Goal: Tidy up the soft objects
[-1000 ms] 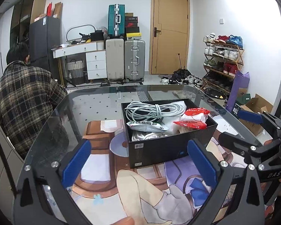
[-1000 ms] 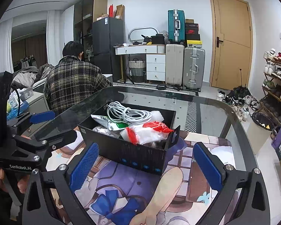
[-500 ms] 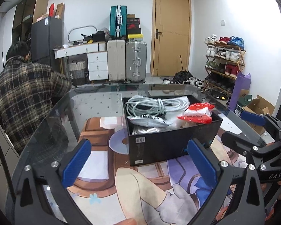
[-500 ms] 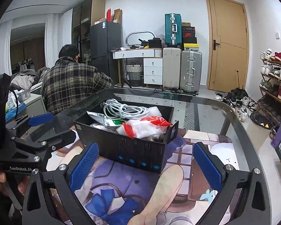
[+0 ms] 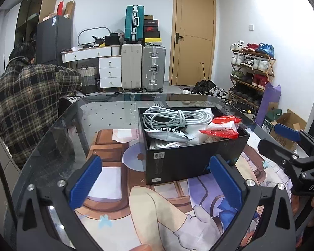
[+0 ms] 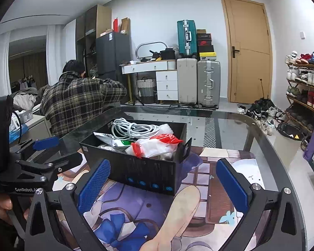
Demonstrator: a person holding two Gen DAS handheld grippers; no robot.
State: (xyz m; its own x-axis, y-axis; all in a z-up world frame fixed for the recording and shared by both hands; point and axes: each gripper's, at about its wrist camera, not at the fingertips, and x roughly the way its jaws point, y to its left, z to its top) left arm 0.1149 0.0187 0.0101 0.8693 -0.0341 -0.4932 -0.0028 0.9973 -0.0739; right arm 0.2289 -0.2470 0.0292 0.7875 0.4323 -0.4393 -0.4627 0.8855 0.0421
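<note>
Both sets of jaws stand spread wide with nothing between the blue ribbed pads. The left gripper (image 5: 155,182) fills the bottom of its frame; the right gripper (image 6: 163,179) does likewise, and each shows at the edge of the other's view.

Just beyond both, centre frame, sits the box (image 5: 190,156): black, rigid, open-topped, matte, on the printed mat (image 5: 119,188) under the glass worktop (image 5: 106,113). The soft things lie inside it, heaped to the rim: a looped grey cable (image 5: 173,118), a silver pouch (image 5: 169,133) with dark print, a white bag with red ends (image 5: 221,128), and white packets beneath. No loose soft thing shows on the worktop around the box.

That fits either a box freshly filled or one about to be emptied and sorted; the frames do not settle which.

Whatever pick follows, the goods would likely deform. The cable is springy and could snag or drag the pouch with it, so pinching several strands at the wrapped waist looks safest. The pouch and bag are slick, crinkly film; a grip on a sealed end should hold better than on the puffed middle.

A person in a plaid shirt (image 6: 77,100) sits at left frame.
</note>
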